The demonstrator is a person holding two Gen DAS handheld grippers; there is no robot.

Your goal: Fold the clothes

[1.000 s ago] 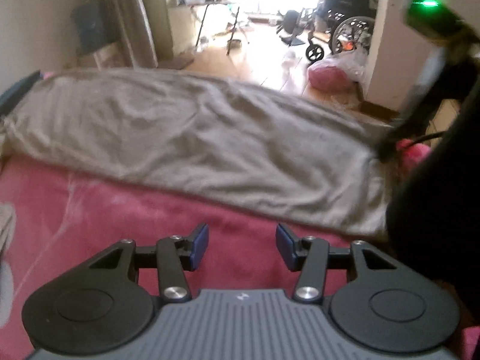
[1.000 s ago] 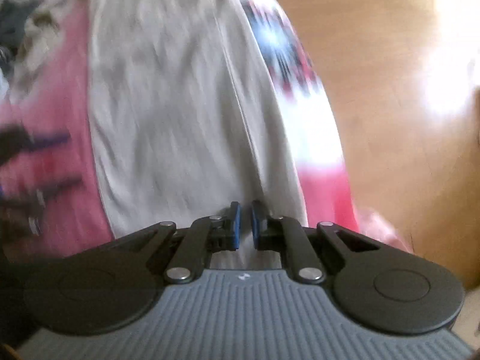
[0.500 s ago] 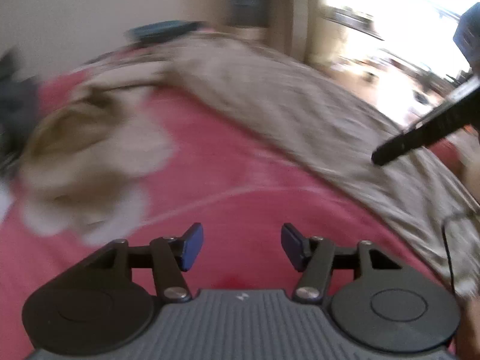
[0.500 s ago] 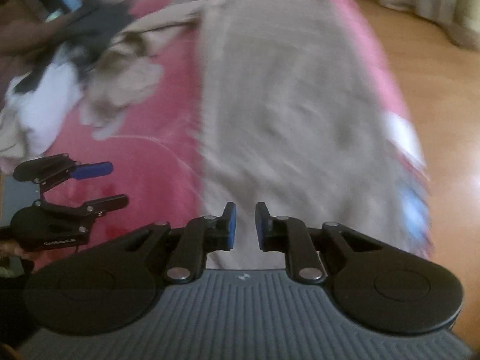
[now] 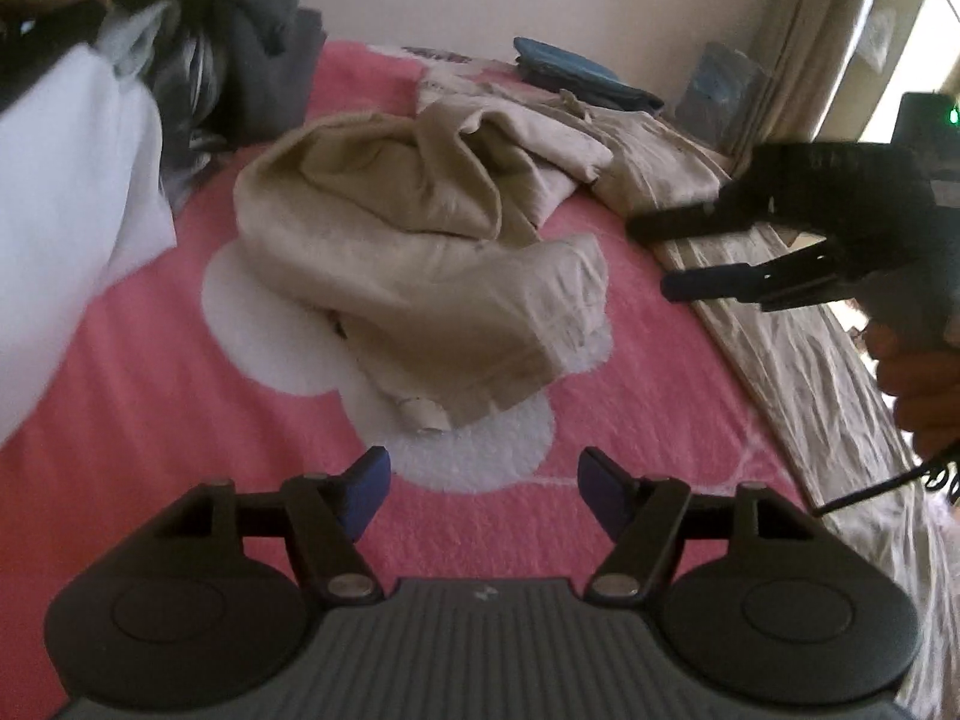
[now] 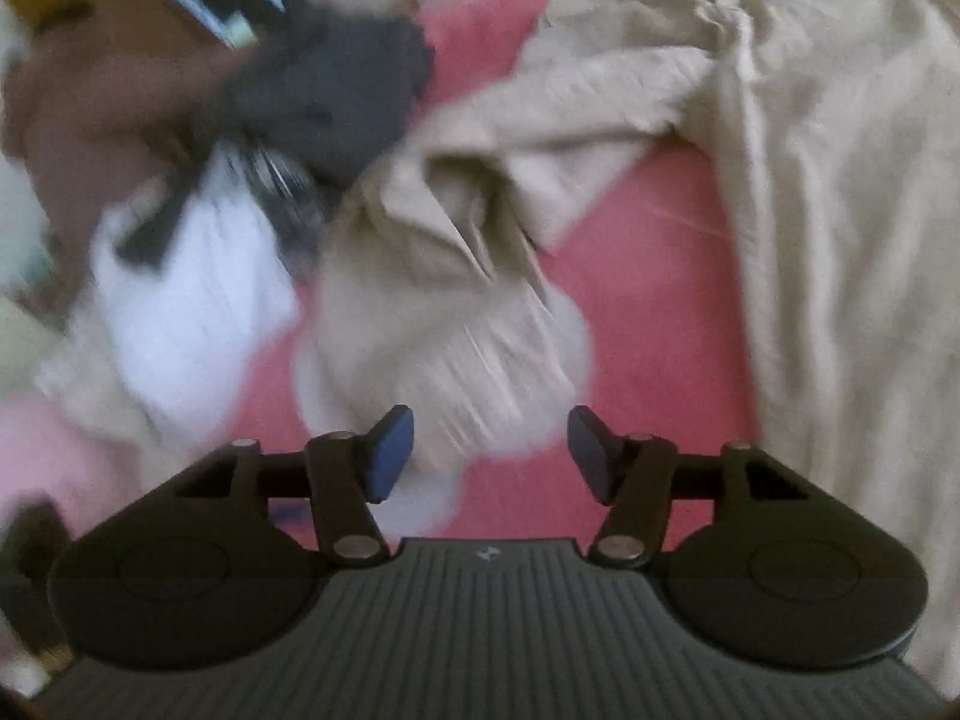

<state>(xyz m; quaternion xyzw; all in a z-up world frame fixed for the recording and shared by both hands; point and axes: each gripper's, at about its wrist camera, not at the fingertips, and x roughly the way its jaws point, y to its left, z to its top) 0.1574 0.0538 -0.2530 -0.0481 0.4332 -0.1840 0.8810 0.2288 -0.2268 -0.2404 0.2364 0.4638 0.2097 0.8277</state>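
- left gripper [image 5: 483,489] jaws opening, nothing btwn them, hovering over pink blanket [image 5: 180,420]
- right gripper [image 6: 491,456] jaws opening too, empty
- crumpled beige garment [image 5: 432,252] lying mid-bed; flat beige cloth [image 6: 840,180] beside it, prob. trousers (blurry)

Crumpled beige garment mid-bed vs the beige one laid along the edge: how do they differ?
The crumpled beige garment is bunched in a heap with deep folds; the flat beige garment is spread out long and smooth. The crumpled one sits mid-blanket, beside the dark and white clothes pile; the flat one runs along the bed's edge. Both are the same beige fabric, and no claw holds either.
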